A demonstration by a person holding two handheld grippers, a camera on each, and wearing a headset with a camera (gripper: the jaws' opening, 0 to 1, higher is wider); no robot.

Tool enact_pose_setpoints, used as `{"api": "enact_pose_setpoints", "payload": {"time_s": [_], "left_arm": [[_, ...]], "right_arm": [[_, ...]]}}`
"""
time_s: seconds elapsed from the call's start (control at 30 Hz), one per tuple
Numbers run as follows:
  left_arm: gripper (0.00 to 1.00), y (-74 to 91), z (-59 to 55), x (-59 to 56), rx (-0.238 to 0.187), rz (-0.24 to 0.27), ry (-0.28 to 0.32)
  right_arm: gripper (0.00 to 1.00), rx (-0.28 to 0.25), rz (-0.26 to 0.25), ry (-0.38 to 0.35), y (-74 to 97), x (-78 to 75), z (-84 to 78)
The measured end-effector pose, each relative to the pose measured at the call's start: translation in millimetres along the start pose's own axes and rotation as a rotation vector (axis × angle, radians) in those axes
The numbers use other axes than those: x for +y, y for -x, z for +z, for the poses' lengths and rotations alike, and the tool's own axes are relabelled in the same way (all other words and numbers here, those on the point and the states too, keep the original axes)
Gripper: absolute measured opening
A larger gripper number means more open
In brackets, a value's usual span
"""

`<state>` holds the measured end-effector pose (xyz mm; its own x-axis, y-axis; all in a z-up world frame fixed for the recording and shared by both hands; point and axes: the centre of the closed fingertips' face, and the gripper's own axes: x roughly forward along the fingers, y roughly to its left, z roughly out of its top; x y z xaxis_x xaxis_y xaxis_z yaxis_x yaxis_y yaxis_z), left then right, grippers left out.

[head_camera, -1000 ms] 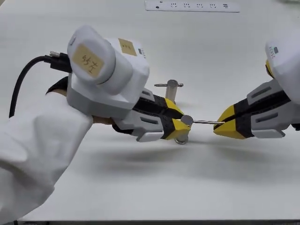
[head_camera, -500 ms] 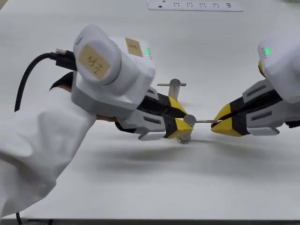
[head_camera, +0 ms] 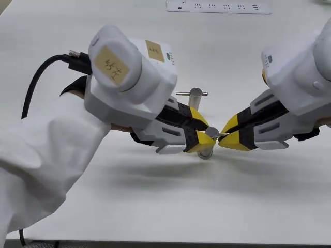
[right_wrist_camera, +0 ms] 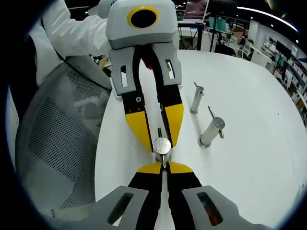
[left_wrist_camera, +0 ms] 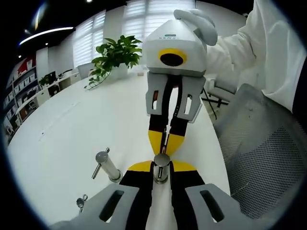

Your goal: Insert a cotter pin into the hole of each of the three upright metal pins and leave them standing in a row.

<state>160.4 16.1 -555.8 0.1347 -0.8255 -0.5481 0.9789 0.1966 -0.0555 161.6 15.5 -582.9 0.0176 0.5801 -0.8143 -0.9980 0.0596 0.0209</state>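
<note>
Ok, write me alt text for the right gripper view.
The right gripper, jaws shut on a cotter pin, holds it against an upright metal pin that the left gripper clamps from the far side. Two fitted pins stand to the right on the white table.

Your headset camera looks forward and down from close above the white workbench (head_camera: 155, 206), with your left gripper (head_camera: 207, 139) and right gripper (head_camera: 223, 138) meeting mid-frame. The left gripper view faces along its jaws straight at the right gripper, very near; the right gripper view faces back the opposite way. All three share the short silver metal pin (head_camera: 210, 133) between the yellow tips, with the thin wire cotter pin (right_wrist_camera: 159, 132) in it.
</note>
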Motion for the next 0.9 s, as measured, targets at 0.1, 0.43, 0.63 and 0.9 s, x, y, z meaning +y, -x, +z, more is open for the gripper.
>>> {"api": "enact_pose_setpoints", "payload": {"time_s": [0.1, 0.43, 0.63, 0.9], "left_arm": [[0.1, 0.3, -0.3, -0.2, 0.003, 0.0, -0.003], [0.1, 0.2, -0.2, 0.1, 0.005, 0.001, -0.011], [0.1, 0.1, -0.3, 0.5, 0.007, 0.001, -0.009], [0.1, -0.2, -0.8, 1.3, 0.007, 0.003, -0.001]], "right_arm": [[0.01, -0.007, -0.035, 0.021, -0.2, -3.9, 0.8], [0.05, -0.029, -0.061, -0.011, 18.5, -7.9, -4.4], [0.0, -0.039, -0.055, -0.014, 19.4, -3.3, -2.1], [0.0, -0.056, -0.059, -0.008, 16.9, -2.1, 5.3]]}}
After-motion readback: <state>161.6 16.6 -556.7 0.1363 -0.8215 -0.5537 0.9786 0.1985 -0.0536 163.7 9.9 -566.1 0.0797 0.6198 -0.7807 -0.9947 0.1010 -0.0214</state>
